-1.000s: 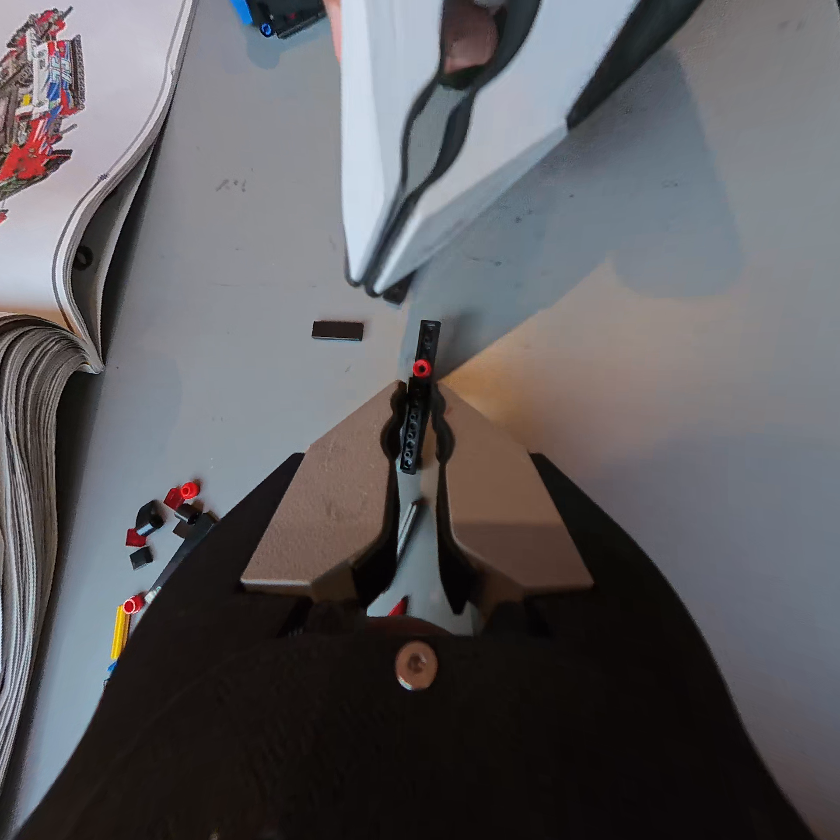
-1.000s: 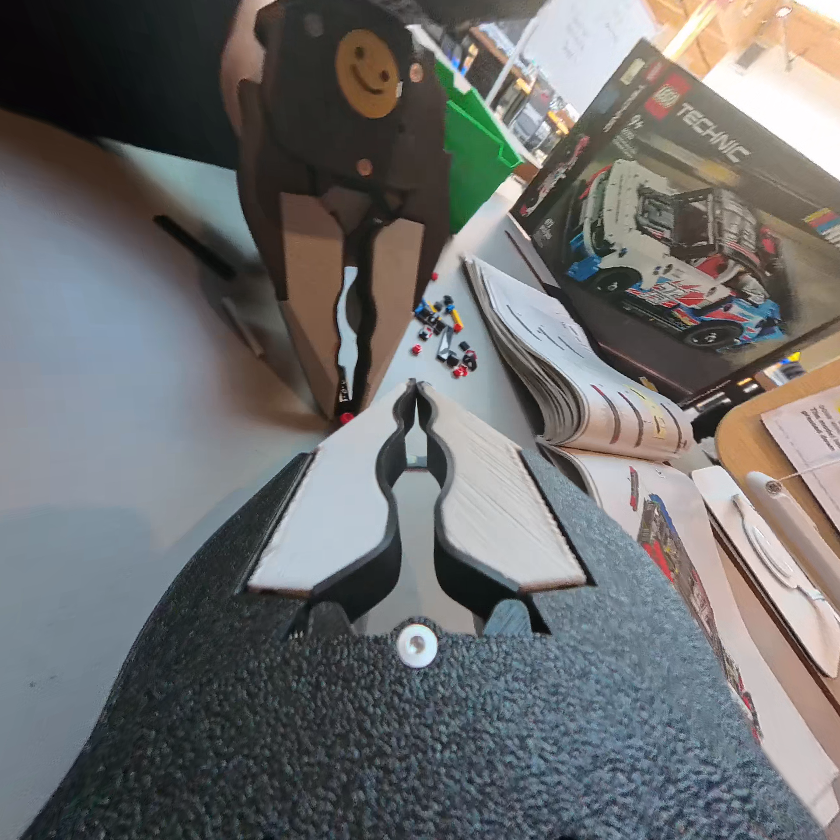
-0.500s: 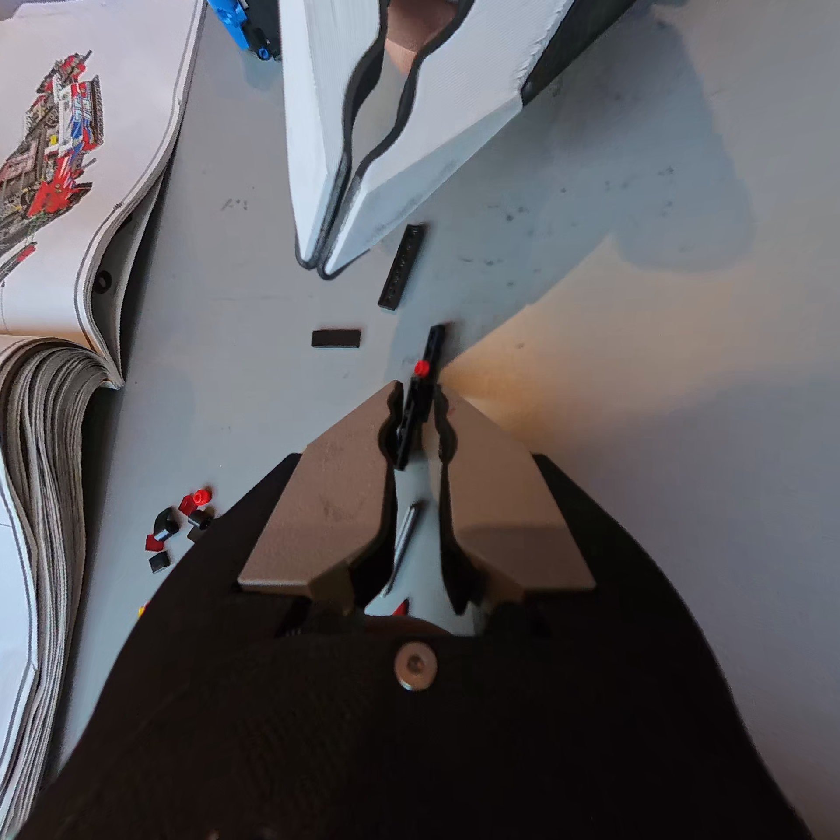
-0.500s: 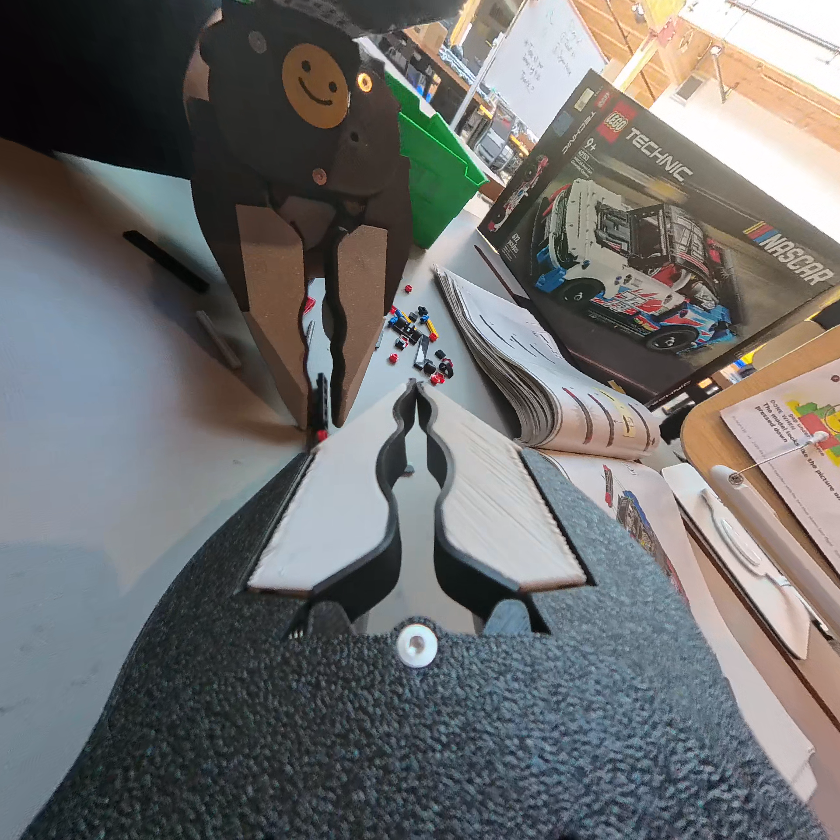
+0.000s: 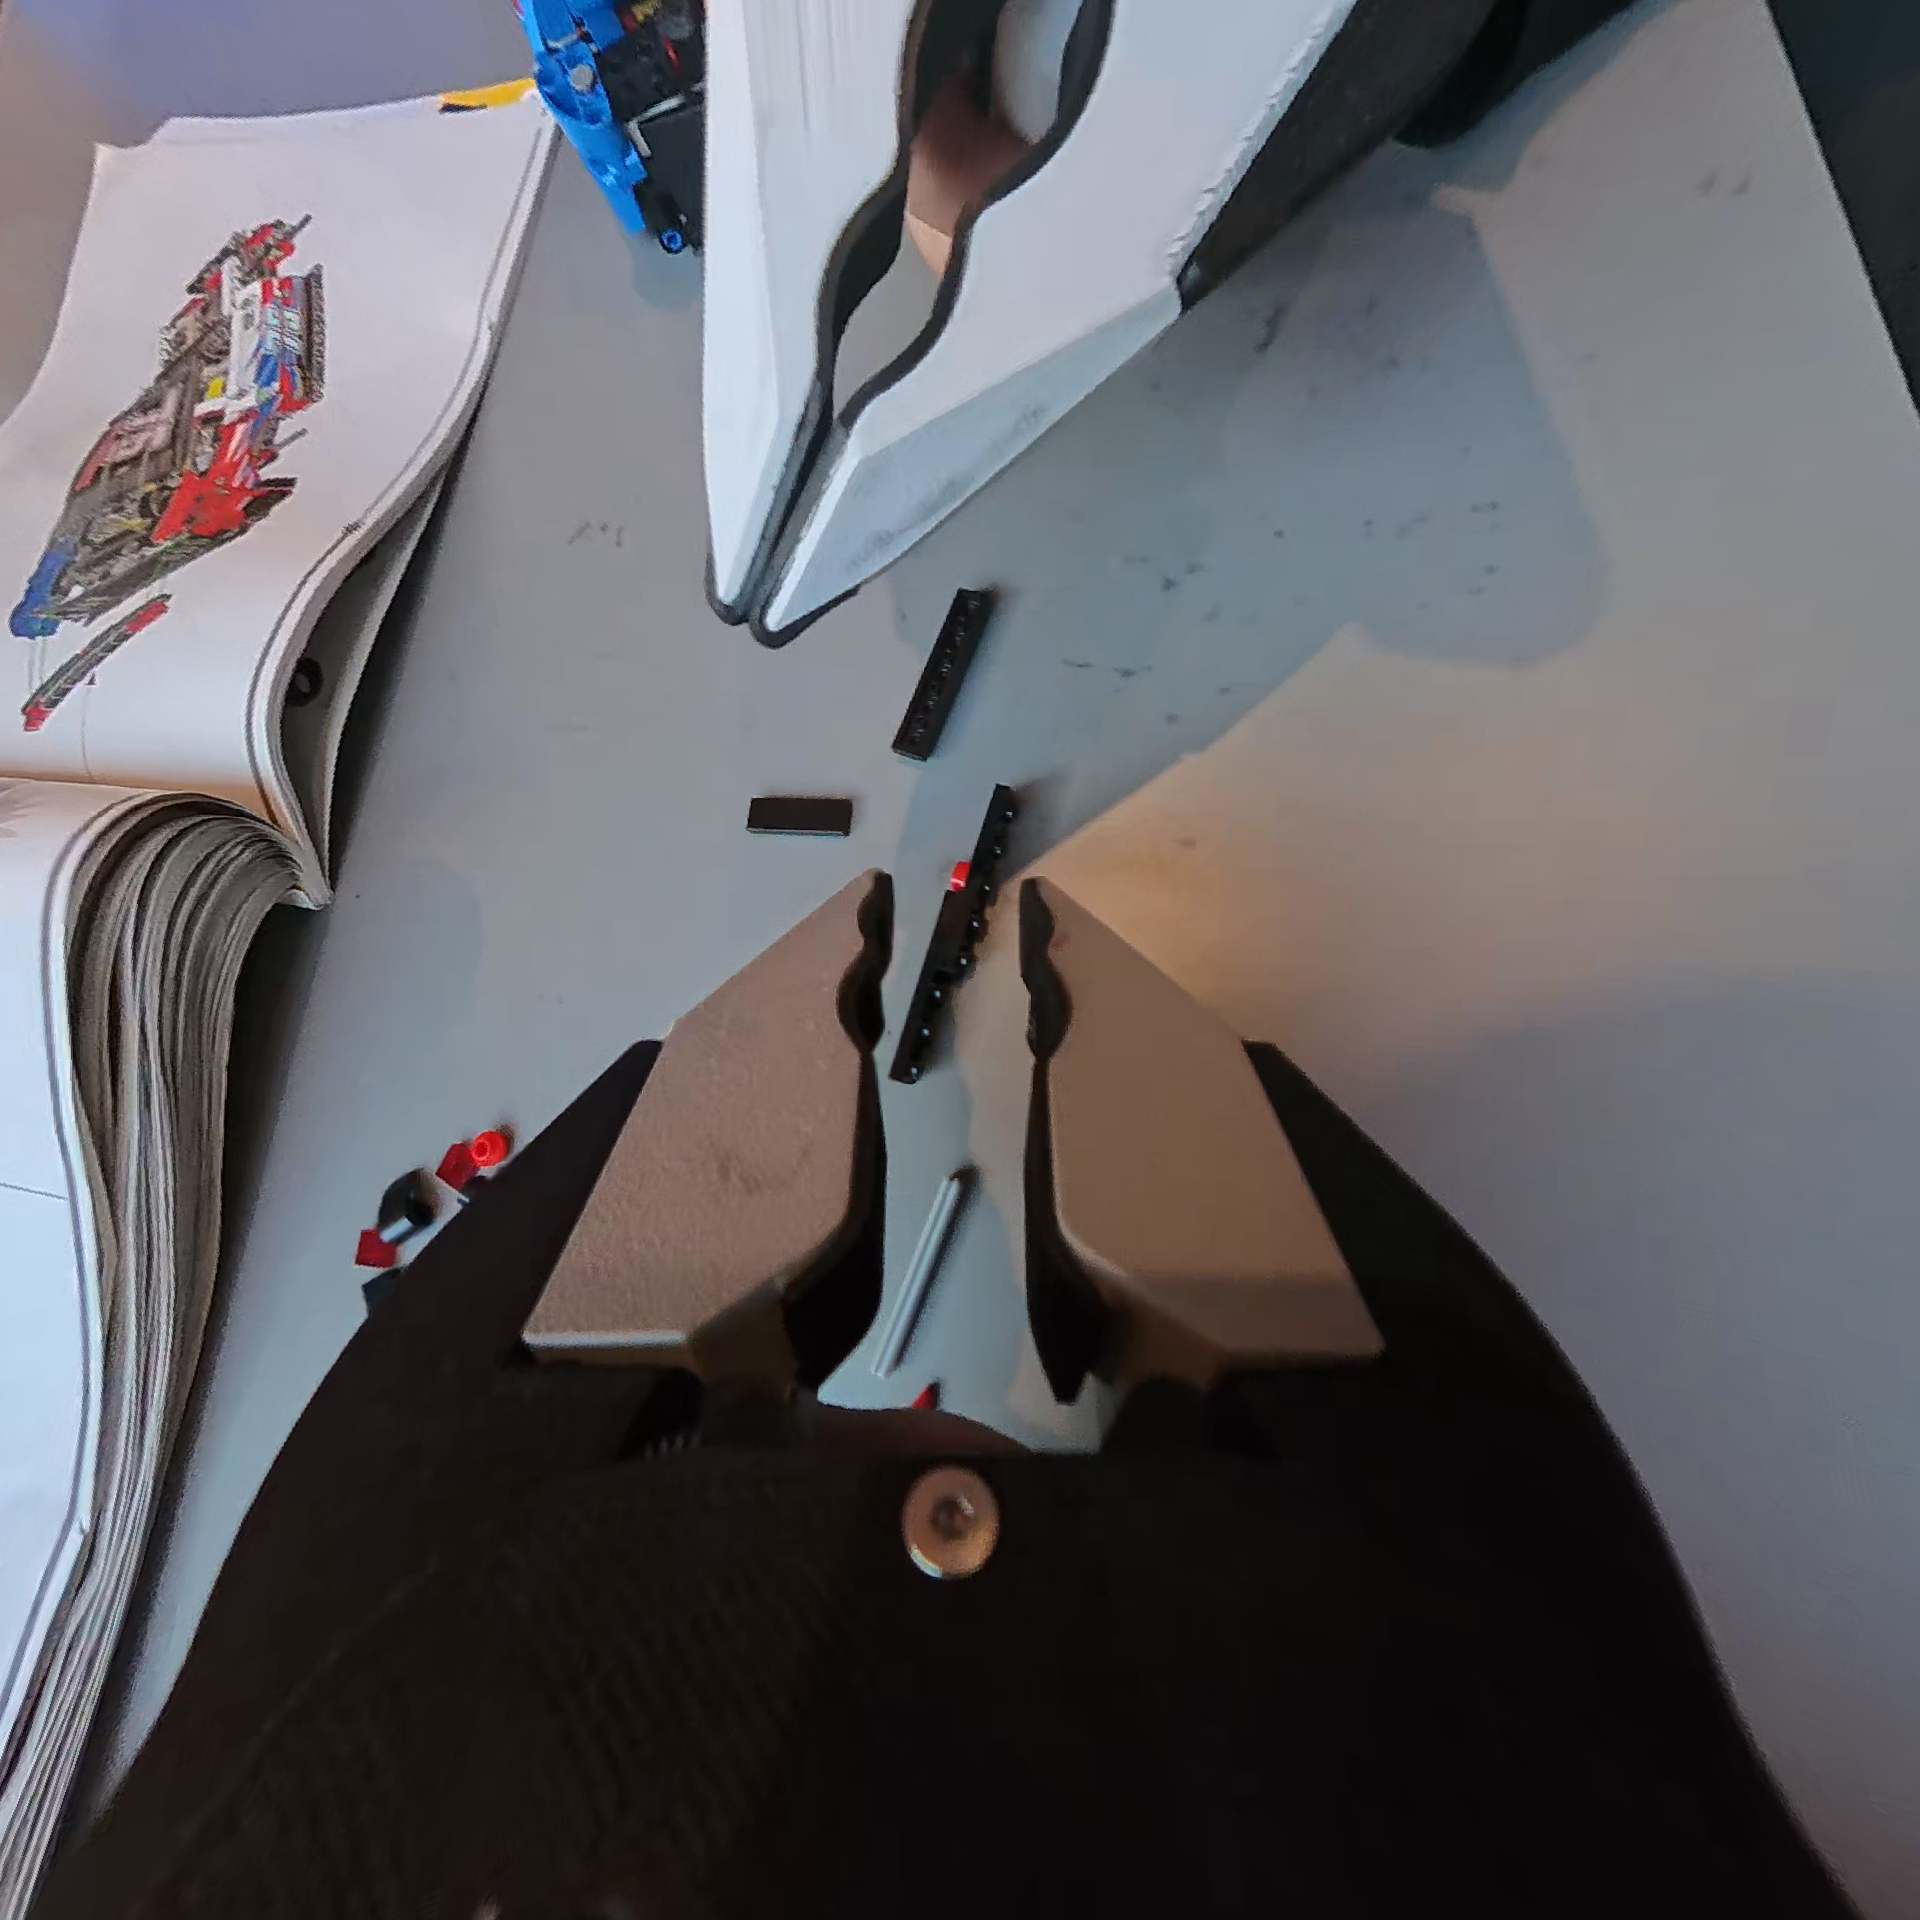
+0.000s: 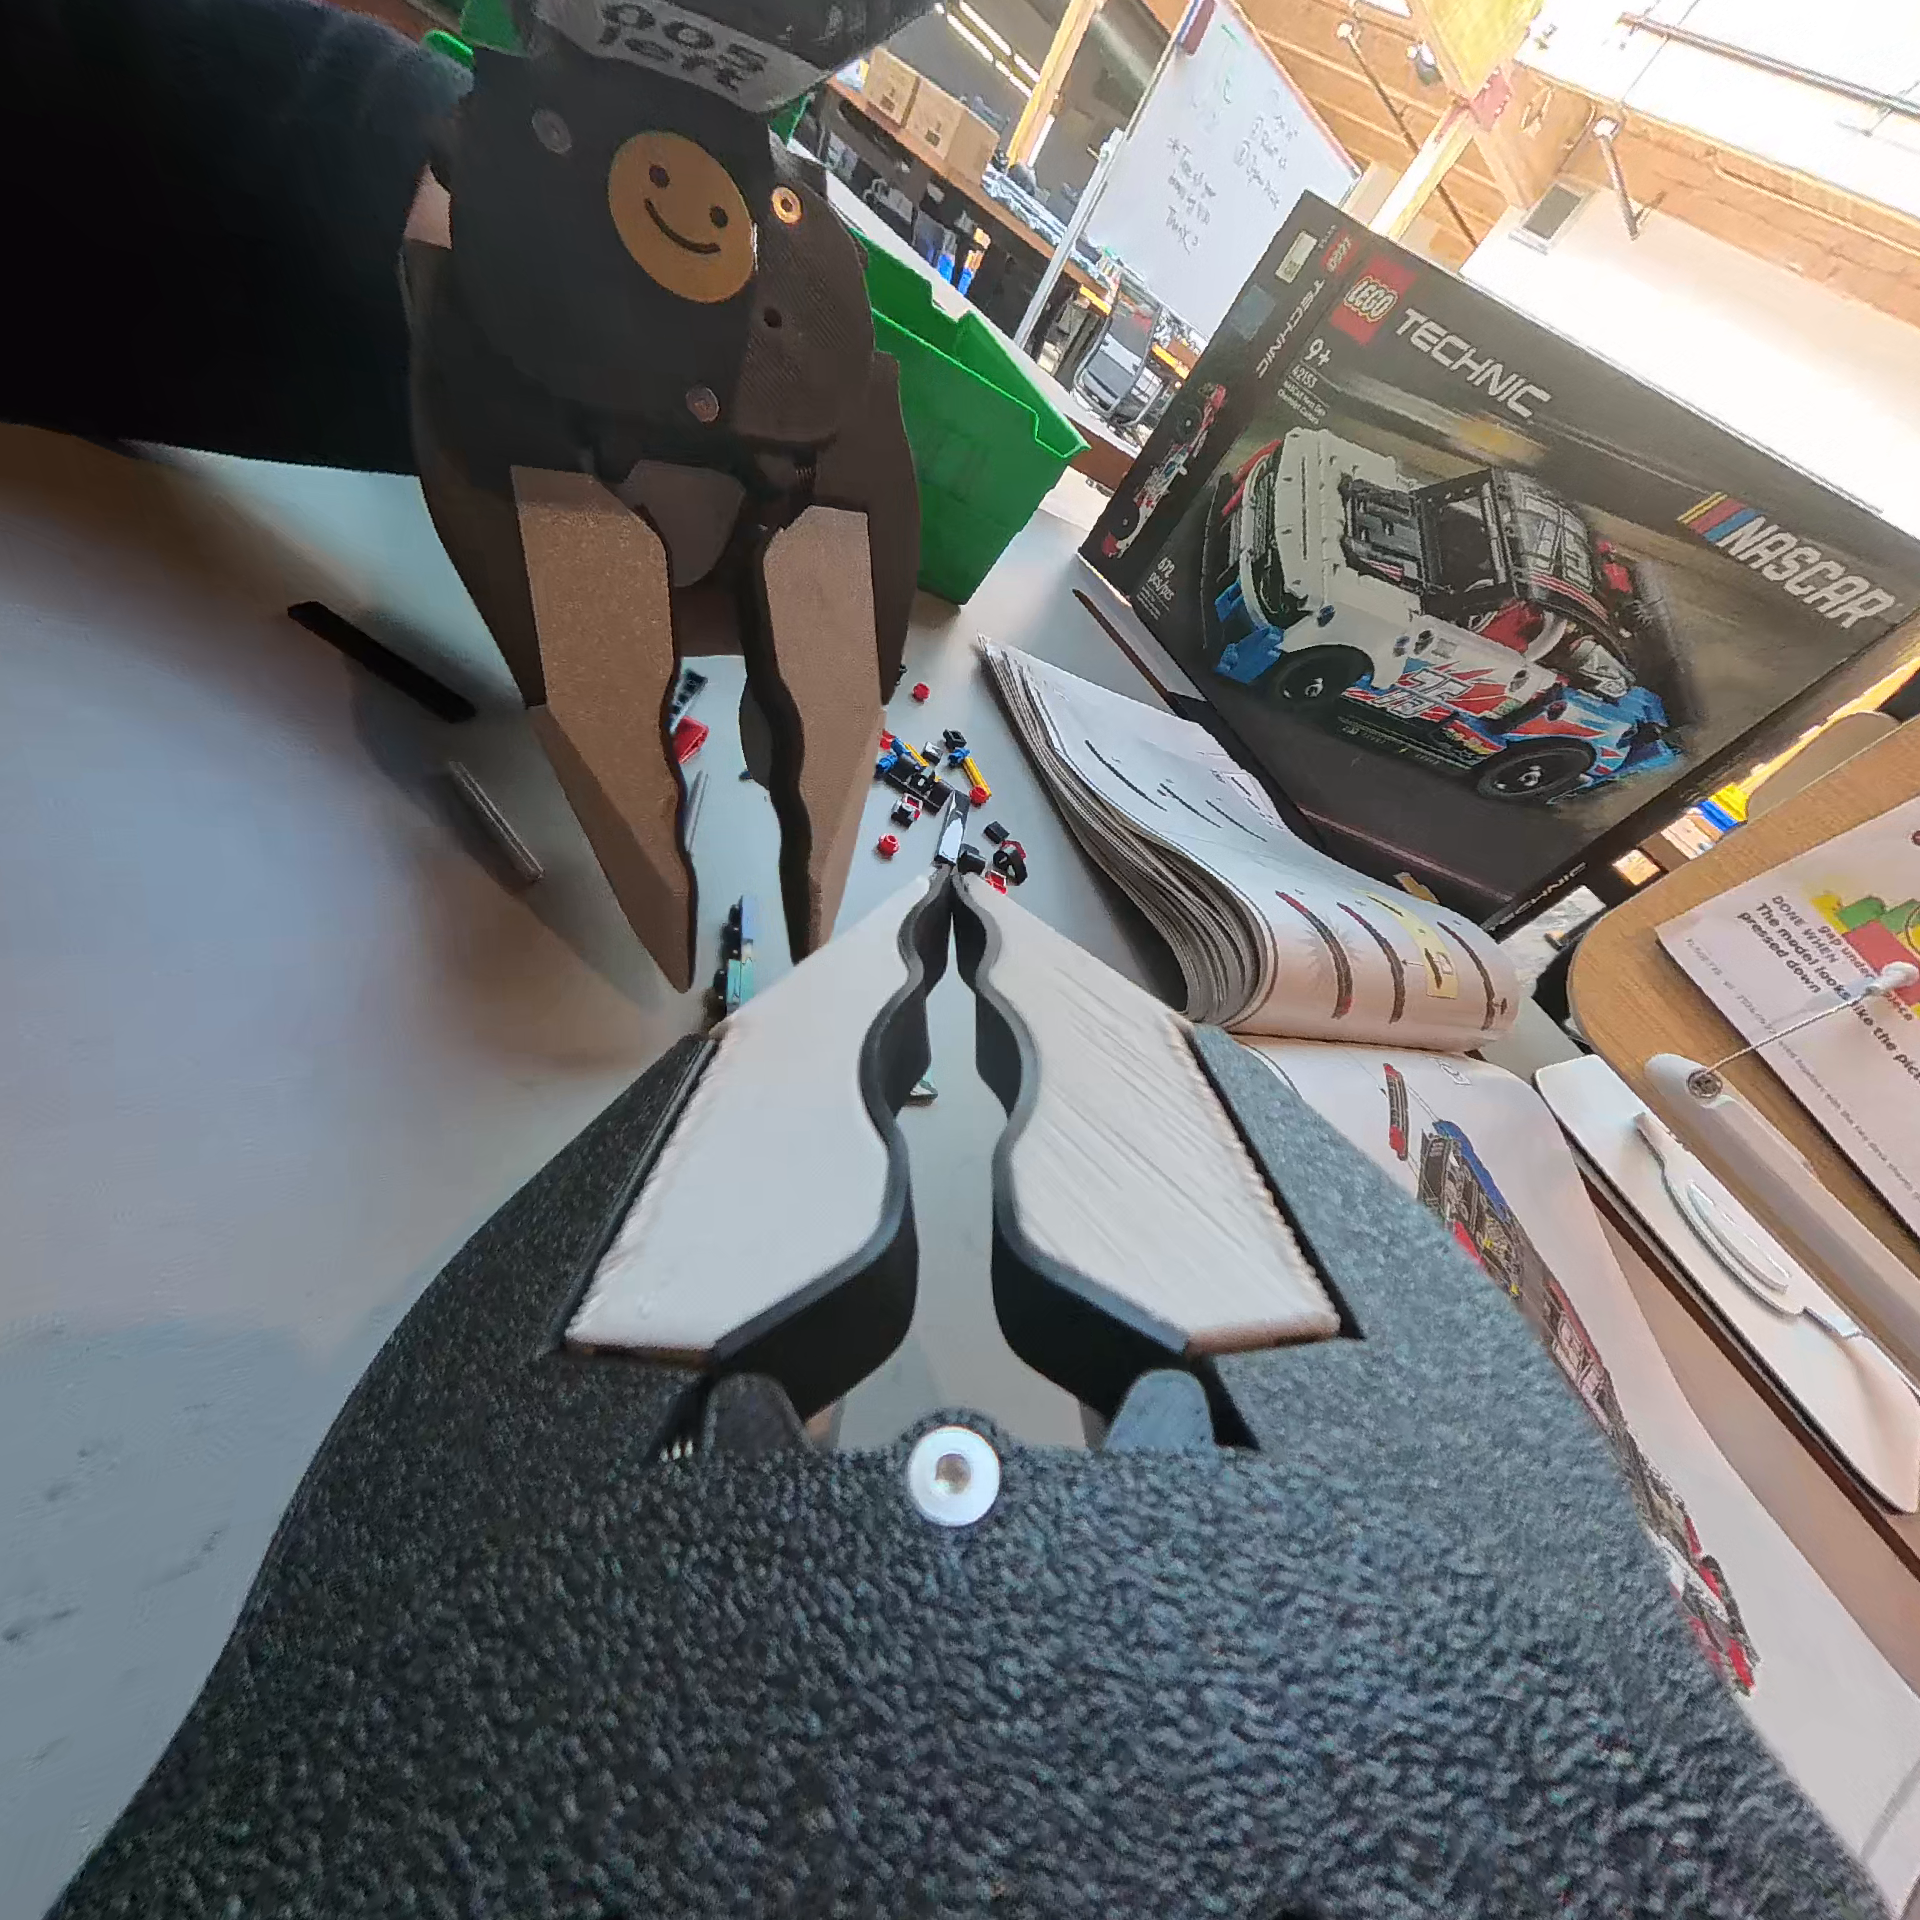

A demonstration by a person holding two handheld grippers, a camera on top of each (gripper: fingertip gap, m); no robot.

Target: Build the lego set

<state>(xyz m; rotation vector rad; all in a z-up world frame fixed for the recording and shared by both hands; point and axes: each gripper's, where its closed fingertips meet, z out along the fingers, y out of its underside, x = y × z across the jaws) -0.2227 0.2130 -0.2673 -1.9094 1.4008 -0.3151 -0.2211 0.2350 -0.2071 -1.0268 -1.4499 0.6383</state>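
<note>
Two black beams lay on the grey worktop (image 5: 1558, 1039) ahead of the left gripper (image 5: 954, 894), whose fingers were spread. One, the black beam with a red pin (image 5: 961, 935), lay loose between them, touching neither as far as could be judged. The second black beam (image 5: 943, 675) lay just beyond, near the tips of the right gripper (image 5: 756, 613), which were pressed together on nothing. A short black plate (image 5: 800, 815) lay just beside, toward the instruction booklet (image 5: 260, 436).

Risks: a finger closing off-centre could skid or roll the loose beam; the red pin, seated at one side, might pop out. Right tips could nudge the second beam.

Versus 0.5 s earlier: the left gripper had been clamped on the pinned beam and had since released it. Right gripper closure unchanged.
</note>
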